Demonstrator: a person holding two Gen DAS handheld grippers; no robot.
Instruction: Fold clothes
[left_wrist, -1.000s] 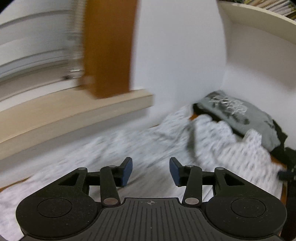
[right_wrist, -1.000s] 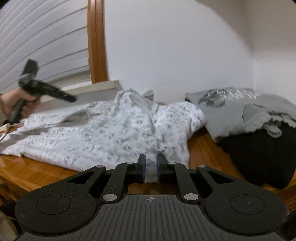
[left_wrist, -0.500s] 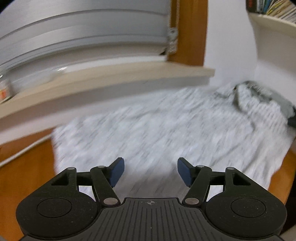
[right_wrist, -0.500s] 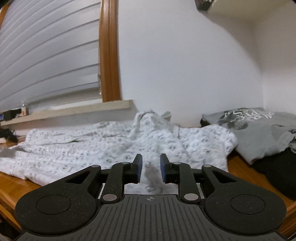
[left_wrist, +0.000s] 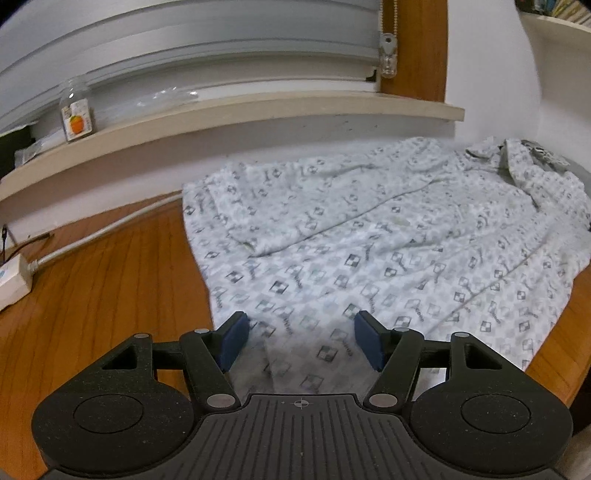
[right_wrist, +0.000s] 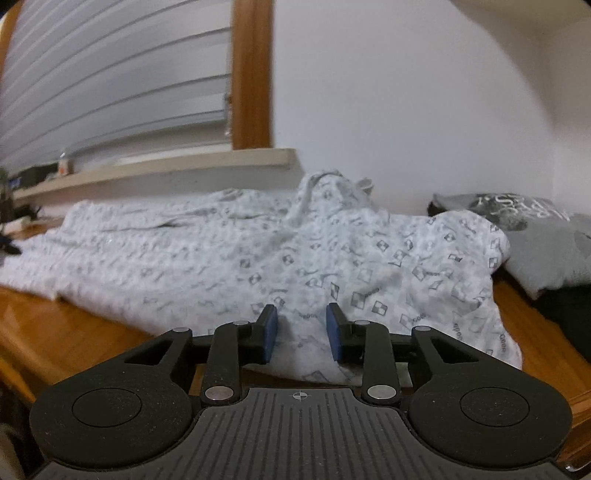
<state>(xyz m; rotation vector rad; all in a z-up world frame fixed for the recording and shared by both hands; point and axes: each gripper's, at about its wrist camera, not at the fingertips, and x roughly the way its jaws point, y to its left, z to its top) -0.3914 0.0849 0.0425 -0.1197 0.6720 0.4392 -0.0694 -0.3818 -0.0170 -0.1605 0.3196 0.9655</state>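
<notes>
A white garment with a grey checker-and-logo print (left_wrist: 369, 243) lies spread out on the wooden table (left_wrist: 92, 295). My left gripper (left_wrist: 301, 343) is open and empty, low over the garment's near left corner. In the right wrist view the same garment (right_wrist: 258, 258) lies rumpled, with its collar bunched up at the back. My right gripper (right_wrist: 301, 332) is open and empty, its blue pads (right_wrist: 269, 332) just over the garment's near edge.
A grey printed T-shirt (right_wrist: 535, 229) lies on a dark pile at the right. A windowsill (left_wrist: 221, 114) with a glass jar (left_wrist: 75, 110) runs along the back under closed blinds. A white power strip (left_wrist: 11, 280) and its cable lie at the left.
My left gripper swung left and down to the garment's left end and opened wider. My right gripper moved closer to the garment's near edge and opened.
</notes>
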